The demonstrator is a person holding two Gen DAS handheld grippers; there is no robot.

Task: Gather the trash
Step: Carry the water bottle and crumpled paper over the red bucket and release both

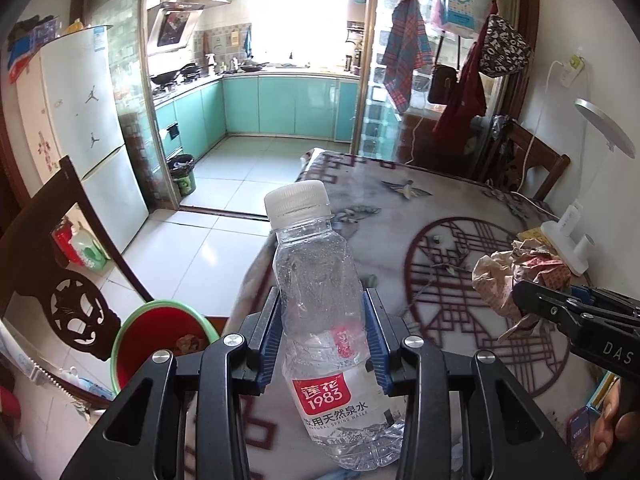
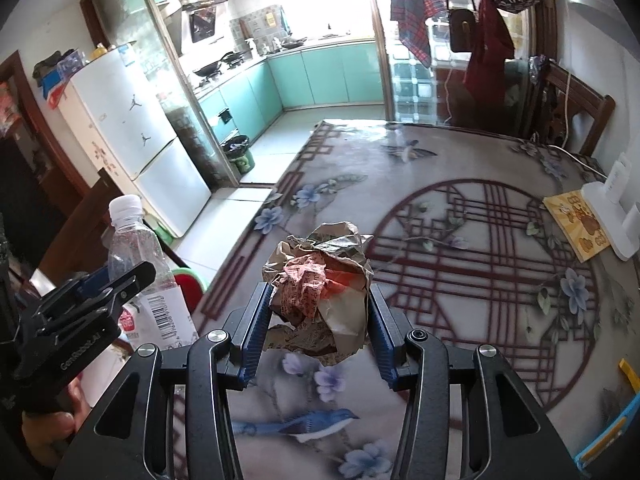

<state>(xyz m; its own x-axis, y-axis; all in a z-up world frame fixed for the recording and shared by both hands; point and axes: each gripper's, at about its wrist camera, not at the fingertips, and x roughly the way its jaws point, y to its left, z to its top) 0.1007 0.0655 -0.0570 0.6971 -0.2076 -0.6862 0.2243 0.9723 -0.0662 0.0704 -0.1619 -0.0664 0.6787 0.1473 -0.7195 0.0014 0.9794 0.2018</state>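
Dining table (image 2: 480, 152) under a patterned cloth with a red lattice roundel, blue flowers and birds, filling the near and right of both views; white refrigerator (image 1: 80, 120) standing far left beside the kitchen doorway, with teal cabinets (image 1: 280, 104) beyond; dark carved wooden chair (image 1: 60, 280) at near left of the table; red basin with green rim (image 1: 160, 336) on the tiled floor just left of the table edge, some scraps lying inside; left gripper (image 1: 324, 336), blue pads clamped on the sides of a clear plastic water bottle (image 1: 320, 300), white cap on, red label, held upright and slightly tilted, clear of the cloth above the table's left edge; right gripper (image 2: 318, 320), jaws closed on a crumpled wad of brown paper (image 2: 320, 280) with red printed wrapper, held above the cloth near the table's middle; white plastic stand (image 2: 616, 216) at far right of the table, resting partly on a yellow printed card (image 2: 576, 224); small dark bin (image 1: 182, 174) on the kitchen floor by the doorway
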